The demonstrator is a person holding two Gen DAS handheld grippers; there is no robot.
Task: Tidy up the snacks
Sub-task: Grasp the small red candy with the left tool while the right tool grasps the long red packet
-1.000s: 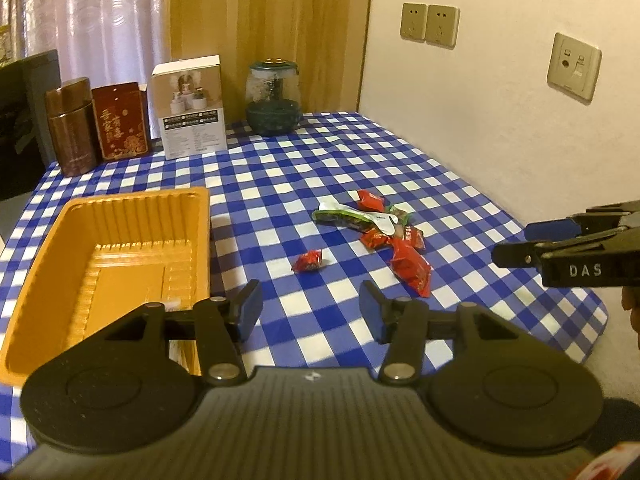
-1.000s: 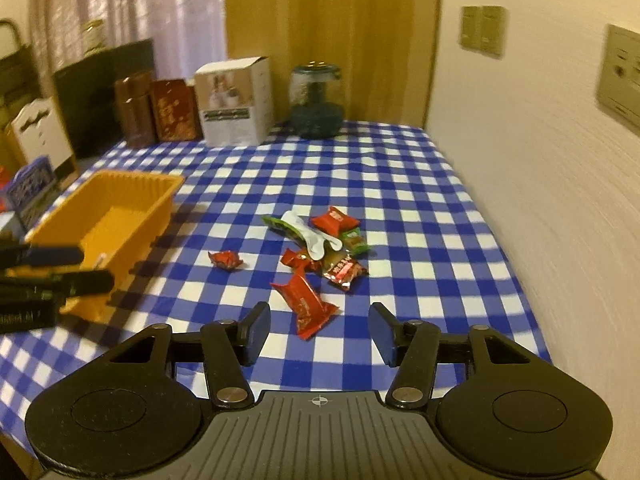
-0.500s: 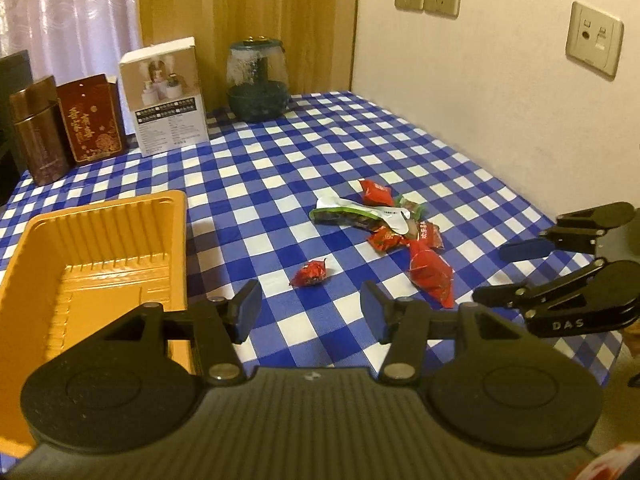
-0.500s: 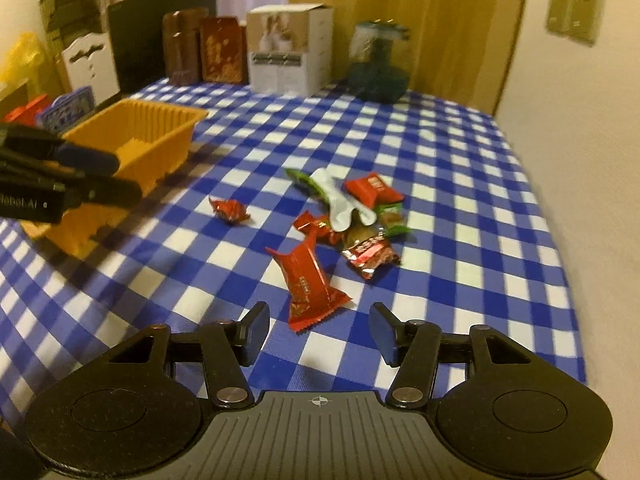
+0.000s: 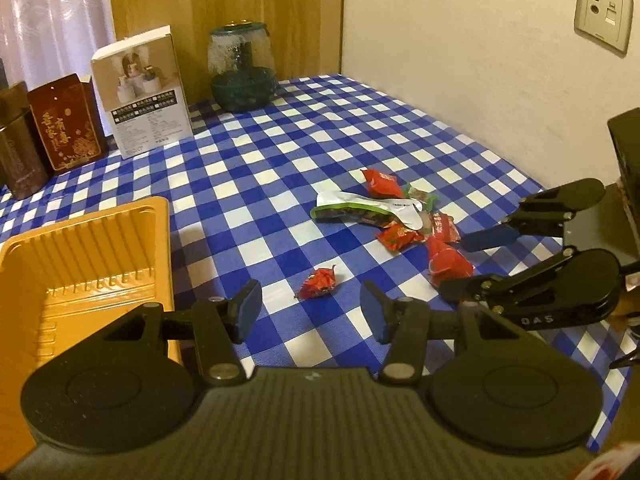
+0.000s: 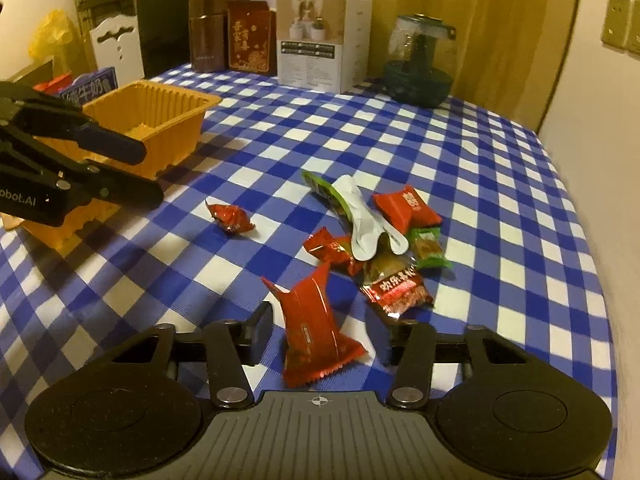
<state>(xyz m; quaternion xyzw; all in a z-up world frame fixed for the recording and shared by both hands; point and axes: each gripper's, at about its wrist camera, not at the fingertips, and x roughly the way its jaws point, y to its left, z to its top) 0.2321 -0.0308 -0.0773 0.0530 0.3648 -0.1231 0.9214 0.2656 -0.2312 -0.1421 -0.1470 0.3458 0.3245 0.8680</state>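
Note:
A long red snack packet point(image 6: 314, 332) lies on the blue-checked cloth between the fingers of my right gripper point(image 6: 320, 336). Its jaws are closing, and the pads stand slightly off the wrapper. Just beyond sits a pile of red, green and white packets point(image 6: 384, 236). A small red candy point(image 5: 318, 282) lies alone just ahead of my left gripper point(image 5: 312, 308), which is open and holds nothing. The orange plastic tray point(image 5: 160, 240) stands at the left, its floor bare where it shows. In the left wrist view, the right gripper point(image 5: 454, 267) straddles the long packet point(image 5: 448, 262).
At the back stand a white box point(image 5: 144, 92), a red box point(image 5: 68, 124), a brown tin point(image 5: 18, 152) and a glass jar point(image 5: 242, 68). A wall with sockets runs along the right table edge. Beyond the left edge are a dark panel point(image 6: 192, 16) and clutter.
Both grippers have come lower and closer to the snacks. The right gripper now has the long red packet between its fingers, which have drawn closer together. The left gripper's opening is unchanged.

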